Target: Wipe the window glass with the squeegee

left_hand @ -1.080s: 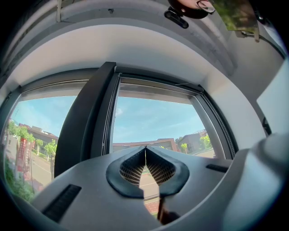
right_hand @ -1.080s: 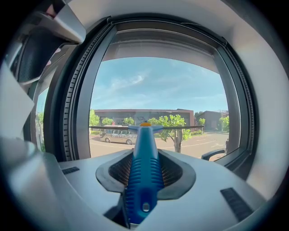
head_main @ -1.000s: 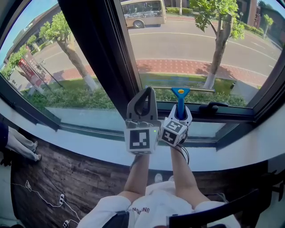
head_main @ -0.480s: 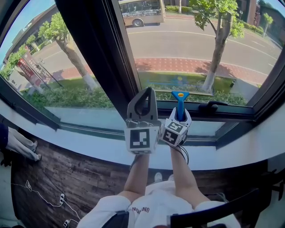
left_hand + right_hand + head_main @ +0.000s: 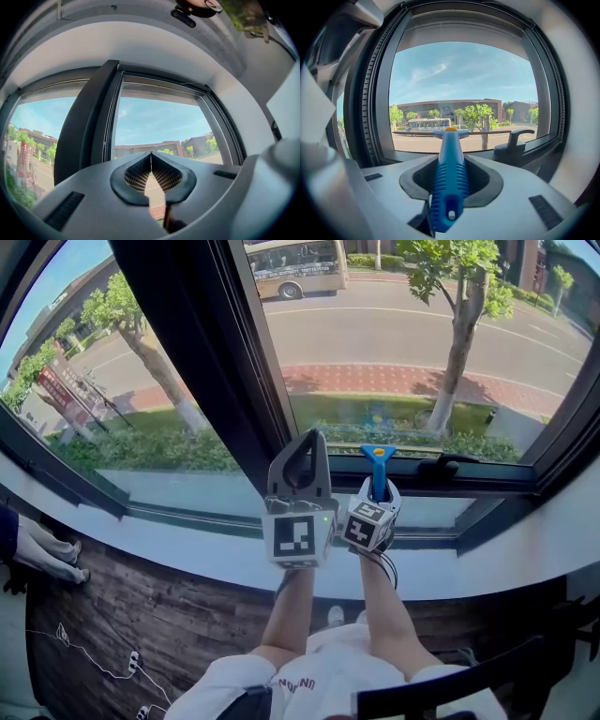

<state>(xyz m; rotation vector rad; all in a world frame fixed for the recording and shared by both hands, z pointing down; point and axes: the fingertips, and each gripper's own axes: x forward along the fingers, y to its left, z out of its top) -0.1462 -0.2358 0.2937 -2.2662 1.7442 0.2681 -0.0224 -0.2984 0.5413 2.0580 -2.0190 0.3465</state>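
Note:
My right gripper (image 5: 377, 489) (image 5: 451, 180) is shut on the ribbed blue handle of the squeegee (image 5: 378, 468) (image 5: 450, 178). The squeegee's blade (image 5: 454, 133) lies level along the bottom of the right window pane (image 5: 422, 324), close above the lower frame; whether it touches the glass I cannot tell. My left gripper (image 5: 306, 448) (image 5: 151, 157) is shut with nothing in it, its tips meeting, held upright just left of the squeegee in front of the dark window post (image 5: 202, 352).
A black window handle (image 5: 448, 465) (image 5: 513, 143) sits on the lower frame to the right of the squeegee. A white sill (image 5: 169, 540) runs below the windows. The left pane (image 5: 84, 362) lies beyond the post. A dark chair back (image 5: 450, 690) is at bottom right.
The squeegee in my right gripper has slid down the glass toward the lower frame. The left gripper has stayed where it was.

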